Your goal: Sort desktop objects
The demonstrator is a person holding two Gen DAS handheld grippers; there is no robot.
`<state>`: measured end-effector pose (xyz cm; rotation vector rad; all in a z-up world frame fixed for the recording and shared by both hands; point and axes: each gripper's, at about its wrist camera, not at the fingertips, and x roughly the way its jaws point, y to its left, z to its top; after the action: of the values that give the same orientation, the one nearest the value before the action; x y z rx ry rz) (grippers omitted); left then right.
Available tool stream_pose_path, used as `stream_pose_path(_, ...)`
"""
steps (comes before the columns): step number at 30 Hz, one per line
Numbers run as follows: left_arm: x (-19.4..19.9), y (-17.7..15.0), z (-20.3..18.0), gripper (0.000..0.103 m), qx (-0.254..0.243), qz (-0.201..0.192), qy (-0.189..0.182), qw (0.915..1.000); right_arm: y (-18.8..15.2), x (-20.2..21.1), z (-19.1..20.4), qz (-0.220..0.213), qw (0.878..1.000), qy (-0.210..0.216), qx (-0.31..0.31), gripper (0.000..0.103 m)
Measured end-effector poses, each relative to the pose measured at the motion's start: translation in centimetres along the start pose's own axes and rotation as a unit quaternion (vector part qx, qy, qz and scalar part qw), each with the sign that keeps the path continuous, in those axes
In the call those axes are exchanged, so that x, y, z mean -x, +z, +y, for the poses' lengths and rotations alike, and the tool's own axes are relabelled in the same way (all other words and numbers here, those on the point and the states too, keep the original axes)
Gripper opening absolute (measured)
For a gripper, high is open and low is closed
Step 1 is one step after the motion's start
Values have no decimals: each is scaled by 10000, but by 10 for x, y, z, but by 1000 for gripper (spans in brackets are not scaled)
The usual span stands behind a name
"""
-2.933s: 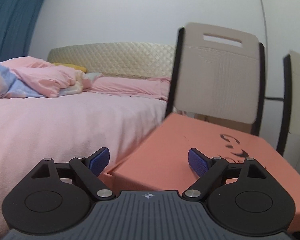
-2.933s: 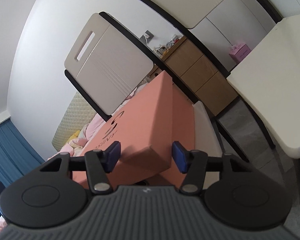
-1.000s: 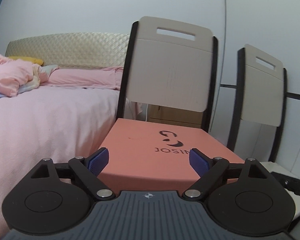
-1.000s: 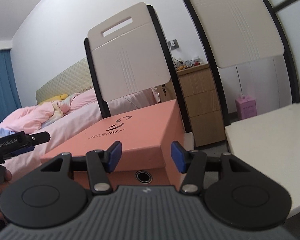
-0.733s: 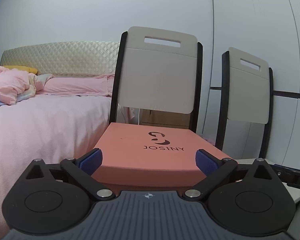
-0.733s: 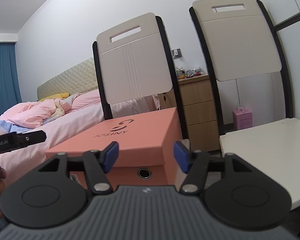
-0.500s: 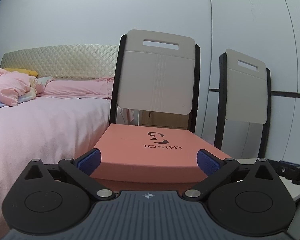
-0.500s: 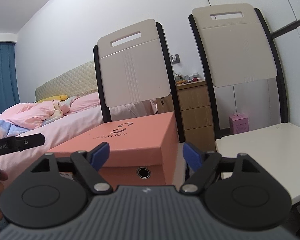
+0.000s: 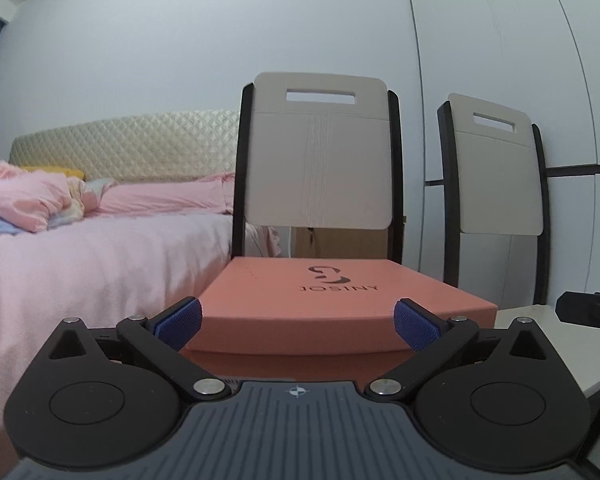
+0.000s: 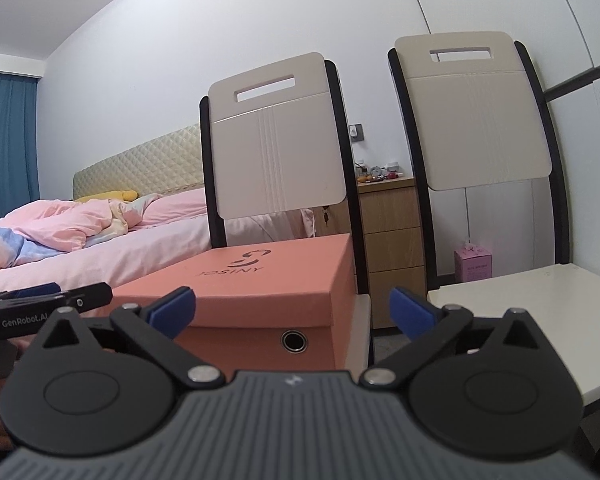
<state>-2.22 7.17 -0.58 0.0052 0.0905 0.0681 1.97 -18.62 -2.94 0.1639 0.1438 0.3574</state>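
1. The right gripper (image 10: 292, 312) has spread its blue pads wide since half a second ago, letting go of the box; the left gripper (image 9: 298, 322) is wide too, empty.
2. The orange shoe box (image 9: 320, 292), lid on, now sits on the near chair's seat (image 10: 360, 320), beside the bed (image 9: 80, 260).
3. Judged delivered; both grippers can back away.

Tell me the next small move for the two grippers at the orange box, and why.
Probably draw both grippers back from the box. It sits flat on the chair seat, lid on. The left gripper and right gripper are both open and hold nothing, so the placing looks done.
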Motion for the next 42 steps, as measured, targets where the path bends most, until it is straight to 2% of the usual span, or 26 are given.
stream_pose_path(9,-2,-1,1,103,30,32,220,9997,-7,-9,9,157,9998,21,106,103)
stream_pose_path(42,-1,-3,-1,103,12,63,189,9998,-7,-5,10,212,9991,-163,319,103)
